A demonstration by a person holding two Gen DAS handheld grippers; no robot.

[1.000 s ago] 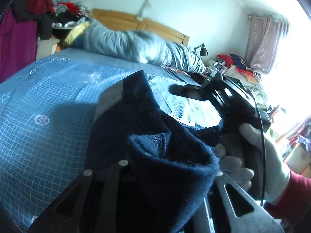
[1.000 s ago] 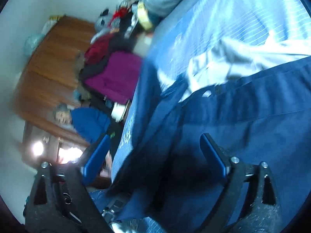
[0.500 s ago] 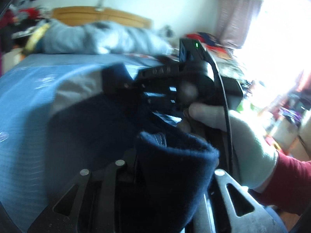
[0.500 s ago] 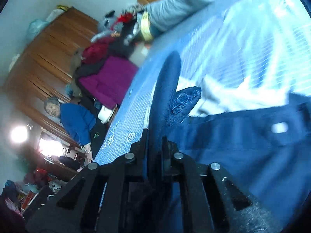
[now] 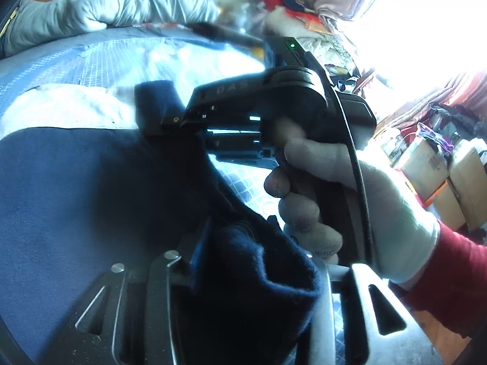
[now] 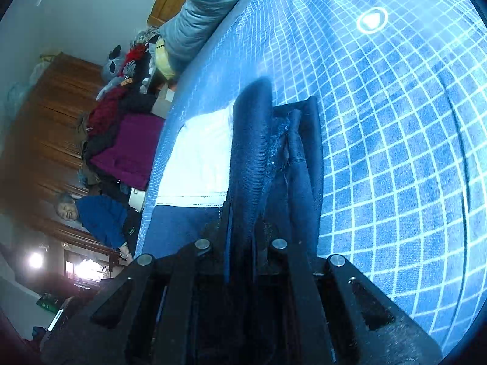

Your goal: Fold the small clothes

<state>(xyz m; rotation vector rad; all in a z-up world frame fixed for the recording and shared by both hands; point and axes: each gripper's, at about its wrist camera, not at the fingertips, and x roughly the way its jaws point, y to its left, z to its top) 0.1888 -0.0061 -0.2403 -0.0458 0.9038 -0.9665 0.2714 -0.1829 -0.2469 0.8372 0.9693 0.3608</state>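
A navy garment (image 5: 79,188) with a pale grey lining (image 5: 61,106) lies stretched over the blue grid bedsheet (image 6: 395,121). My left gripper (image 5: 255,261) is at the bottom of the left wrist view, shut on a thick bunched fold of the garment. My right gripper (image 5: 158,115), held by a white-gloved hand (image 5: 380,200), pinches another navy corner just ahead. In the right wrist view the right gripper (image 6: 243,225) is shut on an upright fold of the navy garment (image 6: 252,140), and the lining (image 6: 201,158) shows to its left.
A grey duvet (image 5: 106,9) lies along the headboard. Piled clothes and a purple cloth (image 6: 131,149) sit beside the bed by a wooden wardrobe, where a person in blue (image 6: 100,216) stands. Boxes (image 5: 441,170) and curtains are on the window side.
The right gripper, open around the cloth a second ago, has shut on a navy fold. Both views have swung, and the garment now lies flatter between the grippers.
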